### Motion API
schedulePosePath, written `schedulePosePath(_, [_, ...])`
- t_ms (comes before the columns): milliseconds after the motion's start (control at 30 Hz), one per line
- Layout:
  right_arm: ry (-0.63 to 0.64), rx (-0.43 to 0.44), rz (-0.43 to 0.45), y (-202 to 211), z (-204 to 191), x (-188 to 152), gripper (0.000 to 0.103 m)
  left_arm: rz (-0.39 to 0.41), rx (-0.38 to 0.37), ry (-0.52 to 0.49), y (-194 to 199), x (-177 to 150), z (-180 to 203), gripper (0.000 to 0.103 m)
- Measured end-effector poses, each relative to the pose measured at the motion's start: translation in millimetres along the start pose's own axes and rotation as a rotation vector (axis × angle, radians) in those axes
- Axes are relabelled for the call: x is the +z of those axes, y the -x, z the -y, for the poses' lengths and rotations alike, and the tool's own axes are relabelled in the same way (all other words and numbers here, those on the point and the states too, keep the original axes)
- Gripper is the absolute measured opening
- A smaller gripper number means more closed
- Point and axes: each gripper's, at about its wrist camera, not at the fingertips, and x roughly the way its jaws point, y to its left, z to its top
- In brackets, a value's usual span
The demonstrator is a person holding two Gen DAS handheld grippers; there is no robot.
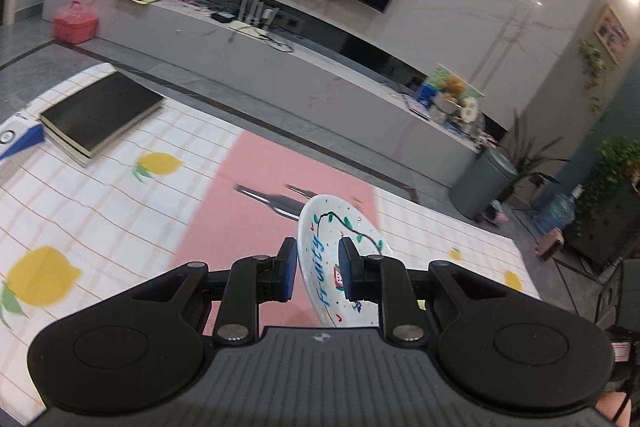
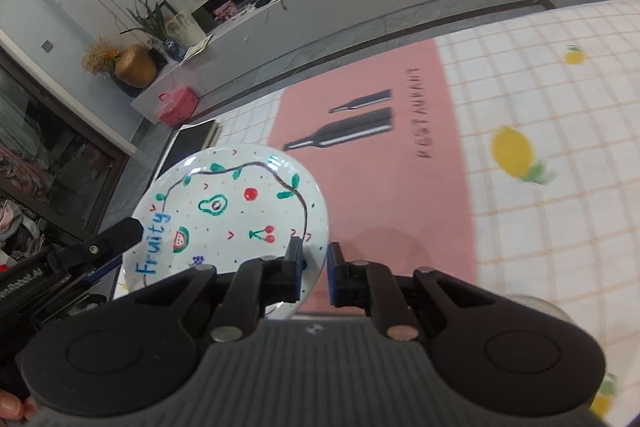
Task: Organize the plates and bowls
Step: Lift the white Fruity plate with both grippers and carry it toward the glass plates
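A white plate (image 2: pixel 232 203) painted with fruit and the word "Fruity" hangs in the air above the table, held from two sides. My right gripper (image 2: pixel 315 247) is shut on its right rim, one blue pad over the face and one under the edge. At the plate's left rim, one black finger (image 2: pixel 120 231) of the left gripper lies over the painted face. In the left wrist view the same plate (image 1: pixel 328 227) stands nearly on edge between the pads of my left gripper (image 1: pixel 317 247), which is shut on it.
Below lies a checked tablecloth with lemons (image 1: pixel 100 211) and a pink placemat (image 2: pixel 360 167) printed with bottles. Black books (image 1: pixel 100 111) sit at the table's far left corner. Beyond the table edge are a long TV bench (image 1: pixel 280 67) and a grey bin (image 1: pixel 484 183).
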Motion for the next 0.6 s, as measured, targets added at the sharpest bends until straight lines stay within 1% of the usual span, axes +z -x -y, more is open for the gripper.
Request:
schedulePosePath(133, [-0.034,-0.017,0.019,26,27,-12,0.01,-0.016,-0.054,-0.001,1,-19,22,0.024])
schedulePosePath(233, [-0.07,-0.024,0.026,43,50,-23,0.009,-0.047,-0.082,0.005,-5,-34,32,0.024])
schedulePosePath(367, [-0.103,-0.063,0.037,59,78,-38,0.008,-0.107,-0.096,0.008,-18,-55,43,0.024])
schedulePosePath(467, [-0.122,-0.087,0.037,68,97,-49,0.006,-0.137,-0.109,0.017,-26,-73,50,0.024])
schedulePosePath(533, [-0.138,-0.104,0.025,70,110,-54,0.004,-0.15,-0.112,0.002,-31,-84,57,0.024])
schedulePosePath(600, [-0.148,-0.134,0.022,71,121,-58,0.003,-0.182,-0.114,0.004,-40,-93,60,0.024])
